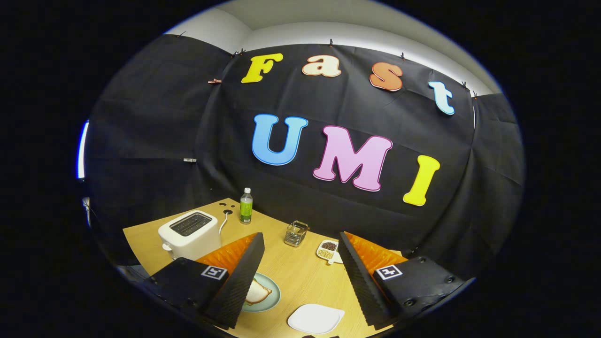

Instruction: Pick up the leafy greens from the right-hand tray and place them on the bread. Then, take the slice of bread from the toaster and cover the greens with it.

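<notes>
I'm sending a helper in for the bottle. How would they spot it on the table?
Start at the white toaster on the wooden table, beyond the open gripper. Just behind it, by the black cloth wall, stands the bottle. It alone stands tall and slim, with a white cap and green label.

gripper (300, 263) held wide apart, empty, above desk (291, 277) | bread (257, 292) on plate (272, 293) by left finger | toaster (190, 234) beyond

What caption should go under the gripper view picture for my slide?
Open gripper hovers above the wooden table, jaws apart, with the toaster and the bread on its plate ahead.
</notes>
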The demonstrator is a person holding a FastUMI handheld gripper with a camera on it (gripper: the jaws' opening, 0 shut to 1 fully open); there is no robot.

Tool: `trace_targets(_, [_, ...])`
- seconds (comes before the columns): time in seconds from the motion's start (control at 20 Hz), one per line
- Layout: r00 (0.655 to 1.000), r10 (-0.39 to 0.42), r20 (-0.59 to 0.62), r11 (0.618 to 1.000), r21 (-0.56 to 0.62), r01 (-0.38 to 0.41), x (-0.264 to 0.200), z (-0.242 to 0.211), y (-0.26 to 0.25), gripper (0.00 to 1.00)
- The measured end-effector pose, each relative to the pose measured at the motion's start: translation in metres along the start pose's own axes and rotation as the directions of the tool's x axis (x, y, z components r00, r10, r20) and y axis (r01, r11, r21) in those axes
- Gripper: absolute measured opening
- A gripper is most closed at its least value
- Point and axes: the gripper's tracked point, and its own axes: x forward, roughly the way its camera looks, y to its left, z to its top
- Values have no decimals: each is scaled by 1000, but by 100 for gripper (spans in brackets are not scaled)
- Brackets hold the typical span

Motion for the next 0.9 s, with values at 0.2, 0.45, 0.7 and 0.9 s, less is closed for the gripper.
trace_targets(0.2, [1000, -12, -5, 1000, 11, 13, -8, -5, -12, 98])
trace_targets(0.45, [999, -24, -40, 999, 44, 26, -7, -25, -20, 98])
trace_targets(0.7, [999, -28, -39, 999, 43, 29, -6, -24, -27, 98])
trace_targets(0.9, [999, -42, -33, 998, 44, 43, -2, -24, -33, 98])
